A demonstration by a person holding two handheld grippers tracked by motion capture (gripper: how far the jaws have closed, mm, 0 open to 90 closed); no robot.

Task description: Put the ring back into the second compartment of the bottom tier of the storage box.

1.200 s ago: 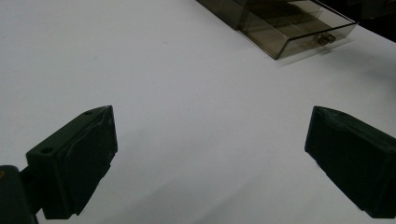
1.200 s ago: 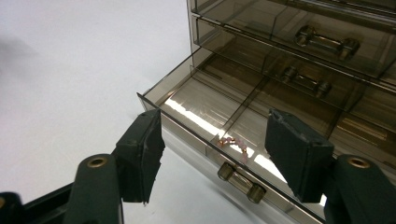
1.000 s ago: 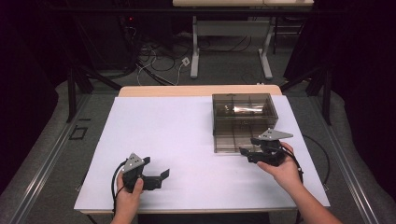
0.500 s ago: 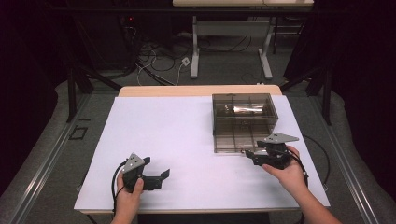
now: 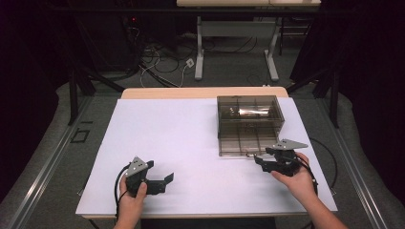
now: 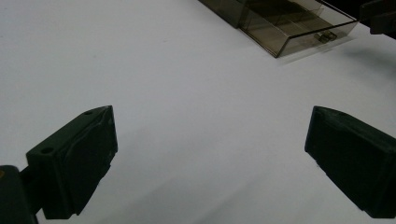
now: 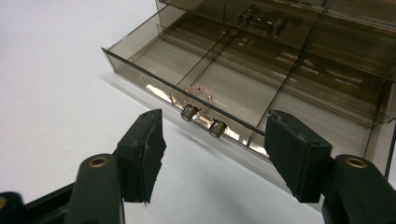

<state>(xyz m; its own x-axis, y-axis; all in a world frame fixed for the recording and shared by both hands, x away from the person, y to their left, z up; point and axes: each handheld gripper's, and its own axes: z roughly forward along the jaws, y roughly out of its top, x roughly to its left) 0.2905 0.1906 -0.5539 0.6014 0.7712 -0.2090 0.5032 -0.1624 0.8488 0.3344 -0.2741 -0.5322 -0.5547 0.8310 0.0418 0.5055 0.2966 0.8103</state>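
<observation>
At the 4 o'clock part of the white table (image 5: 191, 143), the right tool (image 5: 260, 163) sits just short of the pulled-out drawer (image 5: 241, 143) of a smoky clear organiser box (image 5: 248, 112). Its jaws have just been closing a little yet stand spread, touching nothing, with the drawer's two small metal knobs (image 7: 203, 120) ahead of the gap between them. The drawer's long axis runs 12 to 6 o'clock, its front facing 6 o'clock toward the person. Thin dividers split it into compartments that look bare; a shiny item (image 5: 250, 111) lies inside the box at 12 o'clock. At 7 o'clock the left tool (image 5: 165, 181) rests with jaws wide apart over bare table, well apart from the box, with broad open room between it and the box.
</observation>
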